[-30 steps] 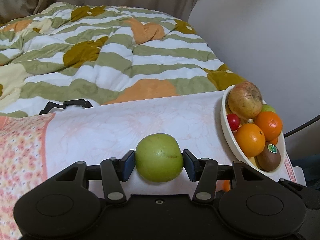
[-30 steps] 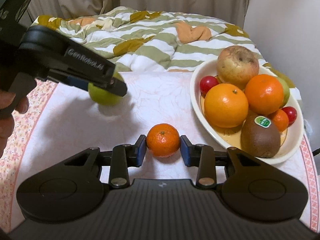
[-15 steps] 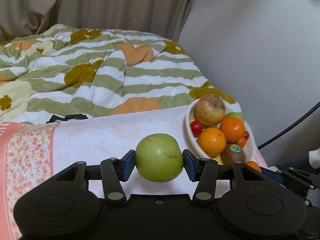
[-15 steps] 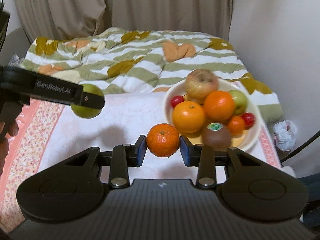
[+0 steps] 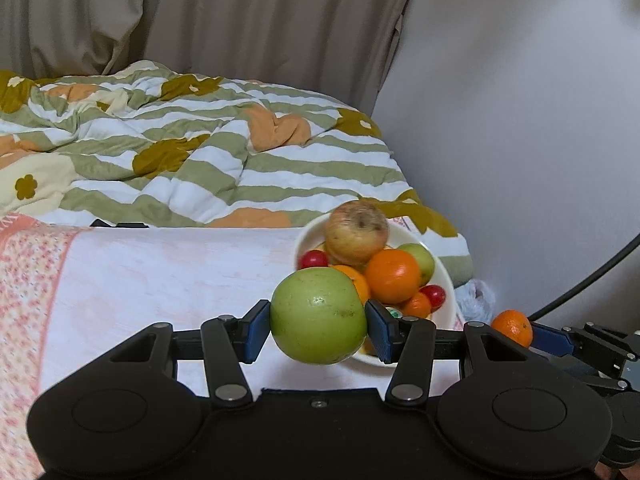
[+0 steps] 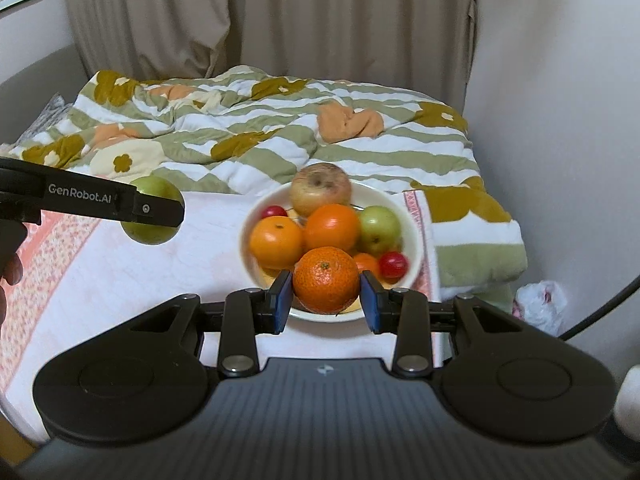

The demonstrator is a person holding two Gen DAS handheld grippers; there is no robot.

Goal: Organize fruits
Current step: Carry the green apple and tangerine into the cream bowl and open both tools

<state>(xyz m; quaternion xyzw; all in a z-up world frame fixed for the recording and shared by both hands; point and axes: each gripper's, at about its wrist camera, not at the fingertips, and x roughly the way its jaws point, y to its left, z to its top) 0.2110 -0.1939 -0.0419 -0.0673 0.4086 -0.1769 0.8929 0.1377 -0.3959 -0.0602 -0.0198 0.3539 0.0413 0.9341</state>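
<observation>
Left gripper (image 5: 319, 327) in its own wrist view is clamped on a green apple (image 5: 319, 316), the two blue pads (image 5: 256, 330) pressing the fruit's sides so that it sits squarely between them, lifted off the pale tablecloth (image 5: 172, 280). Just beyond the apple stands a white bowl (image 5: 446, 300) heaped with fruit: a russet apple (image 5: 357, 233) on top, an orange (image 5: 393, 276) below it, a smaller green apple (image 5: 421, 259) behind, and red cherry-like fruits (image 5: 313, 259) at the edges. At the right edge of this view a mandarin (image 5: 512, 327) shows, touching a blue pad of the other tool. A striped quilt (image 5: 224, 152) with brown flowers lies behind the table, before beige curtains (image 5: 240, 20). From the right wrist view, the right gripper (image 6: 326, 298) is closed on the mandarin (image 6: 326, 280), held dead centre between its blue pads (image 6: 282, 296) and hanging over the near rim of the bowl (image 6: 412, 224). Behind it in the bowl lie two oranges (image 6: 276, 243), the green apple, the russet apple (image 6: 320, 189) and a red fruit (image 6: 393, 264). Off to the left, well apart from the bowl, the left gripper (image 6: 158, 210) carries its green apple (image 6: 154, 212) above the tablecloth (image 6: 120, 280), a black finger marked GenRobot.AI crossing the fruit's front
</observation>
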